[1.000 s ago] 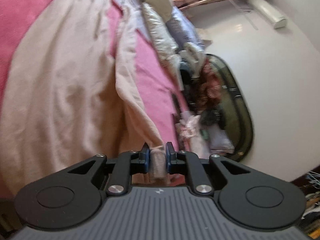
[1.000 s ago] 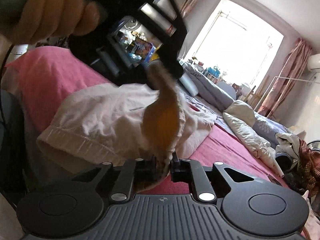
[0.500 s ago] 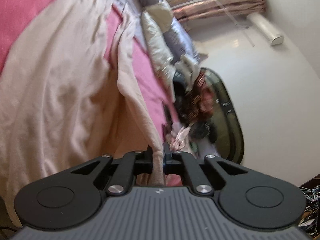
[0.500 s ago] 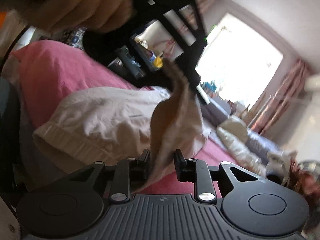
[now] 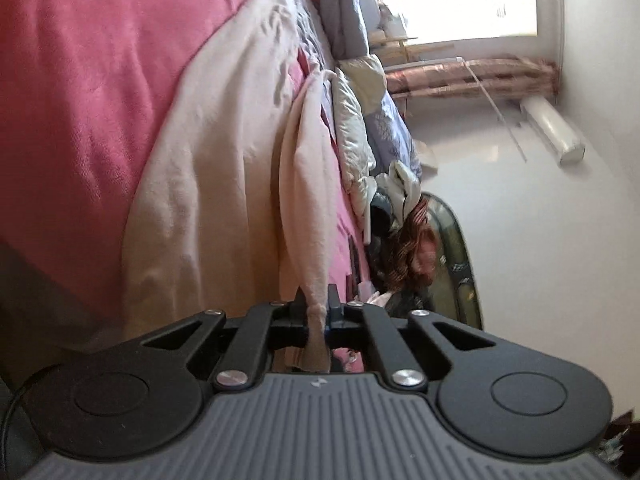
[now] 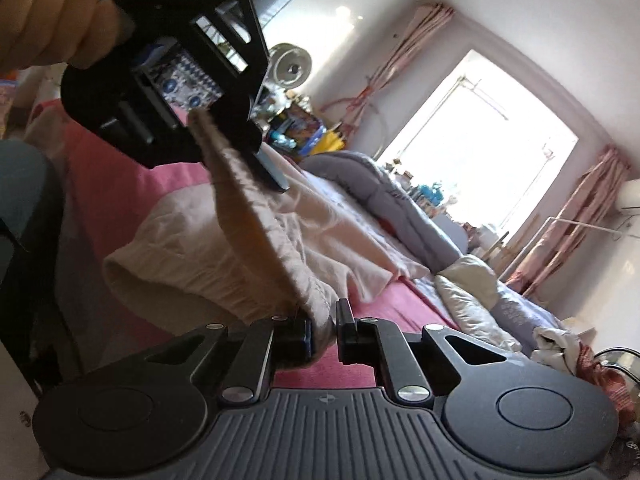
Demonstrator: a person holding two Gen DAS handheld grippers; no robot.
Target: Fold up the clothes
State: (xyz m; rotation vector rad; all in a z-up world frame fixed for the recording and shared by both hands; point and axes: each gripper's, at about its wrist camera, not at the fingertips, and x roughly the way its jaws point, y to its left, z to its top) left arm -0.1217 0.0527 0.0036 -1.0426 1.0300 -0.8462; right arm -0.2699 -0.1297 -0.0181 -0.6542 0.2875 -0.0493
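Observation:
A pale pink garment (image 5: 224, 168) lies spread on the pink bed cover (image 5: 92, 60). My left gripper (image 5: 316, 300) is shut on a narrow bunched strip of it, which runs away from the jaws toward the far end of the bed. In the right wrist view the garment (image 6: 180, 248) rises in a taut fold from my right gripper (image 6: 322, 312) up to the left gripper (image 6: 240, 156), held by a person's hand (image 6: 48, 12). The right jaws are closing with the garment's ribbed edge pinched between them.
A grey duvet (image 6: 380, 192) and cream pillows (image 6: 472, 288) lie at the far end of the bed, below a bright window (image 6: 480, 140). A fan (image 6: 290, 68) stands behind the bed. Piled clothes and a dark bin (image 5: 416, 240) sit beside the bed.
The left jaws closed tight on the fabric strip and the left gripper rolled and shifted. In the right wrist view it moved up and left, drawing the fold taut.

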